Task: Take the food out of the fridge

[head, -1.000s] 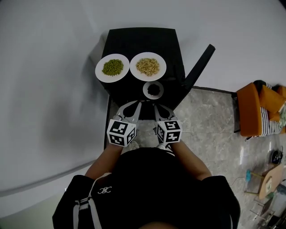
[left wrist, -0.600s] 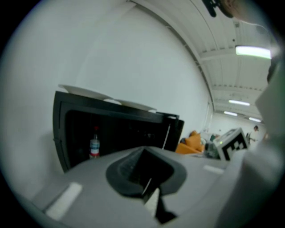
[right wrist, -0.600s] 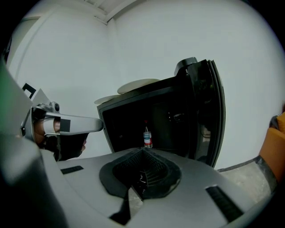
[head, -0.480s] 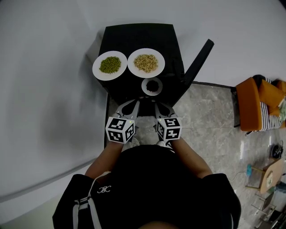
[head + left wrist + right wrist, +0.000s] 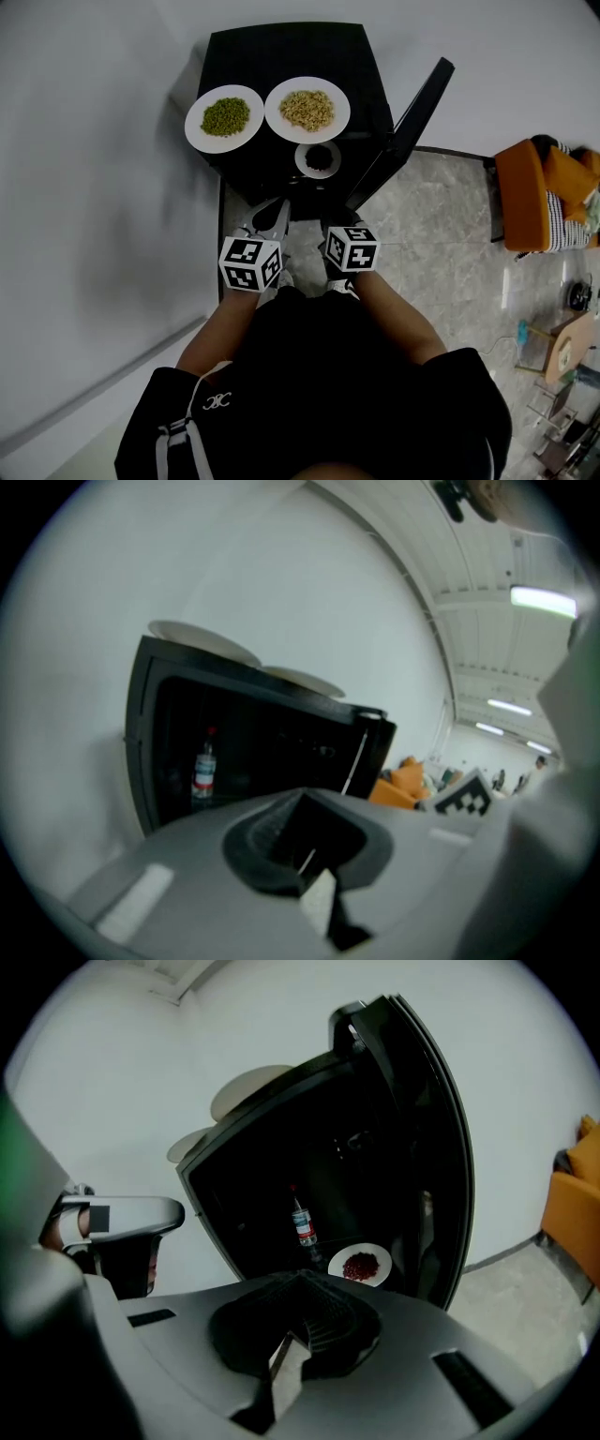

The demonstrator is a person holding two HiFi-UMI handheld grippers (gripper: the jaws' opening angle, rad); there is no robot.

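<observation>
Ahead of the right gripper [image 5: 298, 1297], the black fridge [image 5: 272, 1176] holds a white dish [image 5: 384, 1258] of dark red food [image 5: 361, 1266], perhaps beans. Above it sit two white plates, a green-heaped plate [image 5: 195, 127] and a tan-heaped plate [image 5: 277, 120].

Two plates [image 5: 224, 118] atop black fridge [image 5: 291, 49]

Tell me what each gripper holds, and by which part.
Nothing is held: the left gripper and the right gripper are both shut and empty.

One fridge [image 5: 281, 52]; one bottle [image 5: 301, 1224]; three plates: green-food plate [image 5: 196, 127], beige-food plate [image 5: 343, 112], small red-food plate [image 5: 385, 1260].
</observation>
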